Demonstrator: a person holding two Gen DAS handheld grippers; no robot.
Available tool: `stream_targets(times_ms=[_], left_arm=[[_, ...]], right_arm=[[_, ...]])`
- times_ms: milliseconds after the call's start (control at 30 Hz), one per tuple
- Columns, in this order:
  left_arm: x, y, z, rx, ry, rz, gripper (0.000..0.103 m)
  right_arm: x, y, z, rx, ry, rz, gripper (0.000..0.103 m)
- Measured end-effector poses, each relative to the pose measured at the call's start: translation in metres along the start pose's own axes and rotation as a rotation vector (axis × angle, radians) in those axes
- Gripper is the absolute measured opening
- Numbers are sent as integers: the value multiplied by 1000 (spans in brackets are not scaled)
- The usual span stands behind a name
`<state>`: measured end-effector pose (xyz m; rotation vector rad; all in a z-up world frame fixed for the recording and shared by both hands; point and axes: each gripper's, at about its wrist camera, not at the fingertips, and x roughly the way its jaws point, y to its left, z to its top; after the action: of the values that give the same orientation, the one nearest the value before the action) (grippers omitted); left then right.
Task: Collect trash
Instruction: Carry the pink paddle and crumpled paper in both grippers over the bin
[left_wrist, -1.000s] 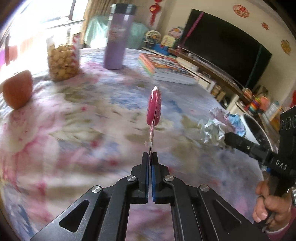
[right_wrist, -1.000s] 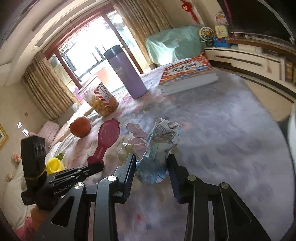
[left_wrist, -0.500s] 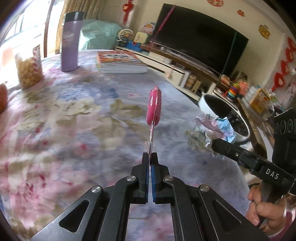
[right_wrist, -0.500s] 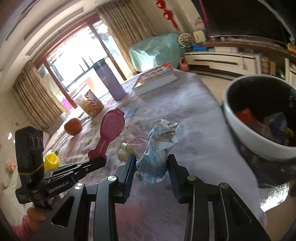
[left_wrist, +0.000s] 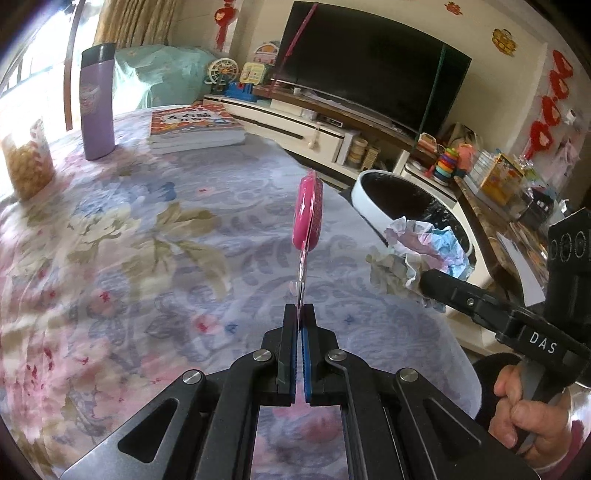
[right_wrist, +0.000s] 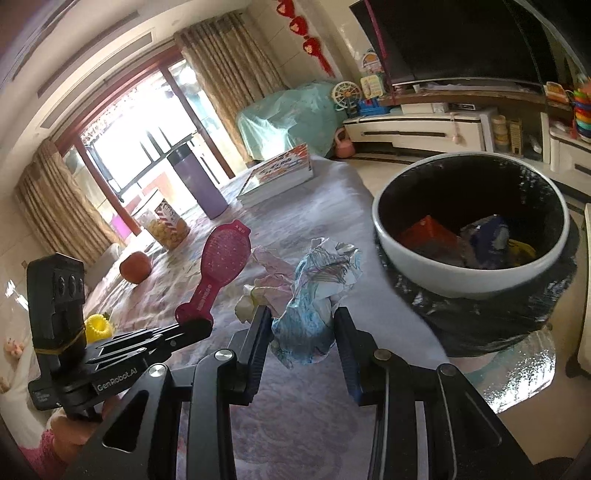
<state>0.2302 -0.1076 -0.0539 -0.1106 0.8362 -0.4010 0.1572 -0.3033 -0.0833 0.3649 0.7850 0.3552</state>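
Observation:
My left gripper (left_wrist: 300, 314) is shut on the thin handle of a pink paddle-shaped wrapper (left_wrist: 308, 218) and holds it upright above the floral tablecloth; it also shows in the right wrist view (right_wrist: 221, 262). My right gripper (right_wrist: 301, 317) is shut on a crumpled paper wad (right_wrist: 317, 288), white, pink and blue, also seen in the left wrist view (left_wrist: 424, 251). A white-rimmed trash bin with a black liner (right_wrist: 469, 273) stands just beyond the table edge to the right, with red, blue and yellow trash inside; it also shows in the left wrist view (left_wrist: 373, 206).
On the table stand a purple tumbler (left_wrist: 96, 103), a stack of books (left_wrist: 195, 127), a snack jar (left_wrist: 26, 162), an orange fruit (right_wrist: 136, 266) and a yellow object (right_wrist: 98, 326). A TV (left_wrist: 369, 74) and low cabinet (right_wrist: 417, 131) lie behind.
Both grippers have swung right with their loads toward the table edge. The trash bin has come into view and now sits close to the paper wad.

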Motion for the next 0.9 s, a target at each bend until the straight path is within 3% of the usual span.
stream_targets(times_ms=[900], left_arm=[[8, -25, 3, 33, 10, -35, 0]], right_arm=[[-19, -8, -6, 14, -35, -17, 36]])
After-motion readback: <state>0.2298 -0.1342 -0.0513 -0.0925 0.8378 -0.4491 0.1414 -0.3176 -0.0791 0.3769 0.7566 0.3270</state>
